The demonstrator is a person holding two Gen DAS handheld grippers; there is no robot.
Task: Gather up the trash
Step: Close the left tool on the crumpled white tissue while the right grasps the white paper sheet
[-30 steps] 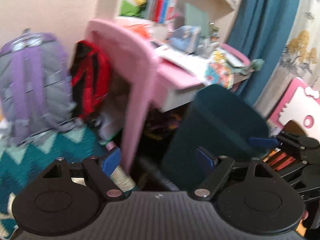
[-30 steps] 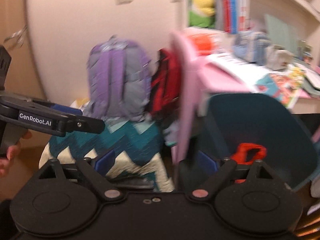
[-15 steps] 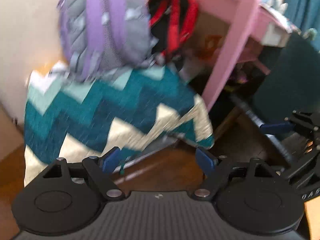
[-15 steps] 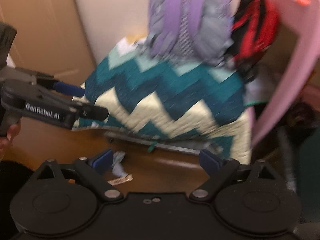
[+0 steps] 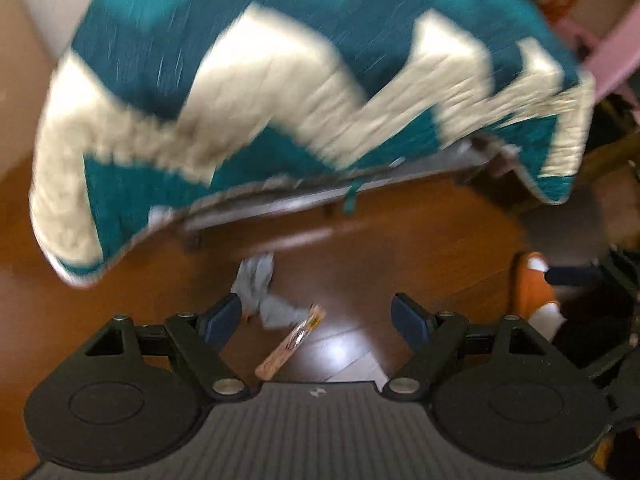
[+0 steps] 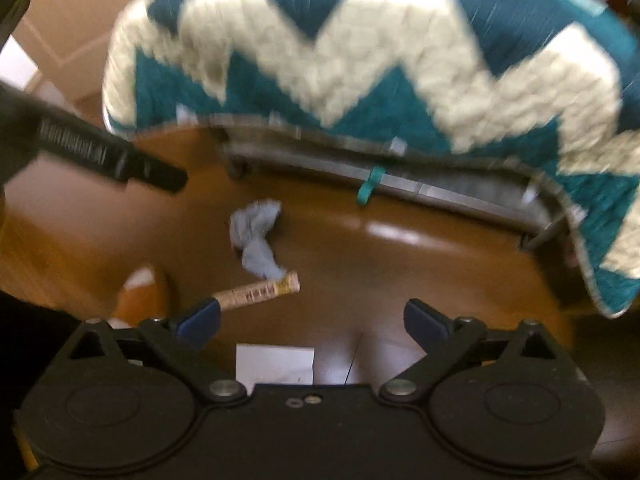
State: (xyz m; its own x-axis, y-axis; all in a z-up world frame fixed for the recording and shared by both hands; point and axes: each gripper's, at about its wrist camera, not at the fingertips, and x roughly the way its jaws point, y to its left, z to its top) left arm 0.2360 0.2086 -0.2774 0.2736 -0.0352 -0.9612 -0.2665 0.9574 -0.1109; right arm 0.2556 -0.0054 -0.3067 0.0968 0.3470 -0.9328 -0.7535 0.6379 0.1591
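A crumpled pale blue tissue [image 5: 262, 290] lies on the wooden floor, with a tan snack wrapper [image 5: 292, 340] beside it. Both also show in the right wrist view, the tissue [image 6: 256, 240] and the wrapper [image 6: 260, 292]. A white paper scrap [image 6: 274, 362] lies on the floor near my right gripper. My left gripper [image 5: 320, 316] is open and empty, above the wrapper. My right gripper [image 6: 312, 316] is open and empty, to the right of the wrapper. The left gripper's body [image 6: 100, 152] shows at the left of the right wrist view.
A teal and cream zigzag quilt [image 5: 280, 80] hangs over a low metal frame [image 6: 400, 184] just beyond the trash. An orange slipper [image 5: 532, 288] stands on the floor at the right; it also shows in the right wrist view [image 6: 144, 292]. A pink desk leg [image 5: 616, 60] is at far right.
Both views have swung down from the backpacks and desk to the floor. The tissue, wrapper and paper scrap have come into view close below the grippers. Both grippers stay open.
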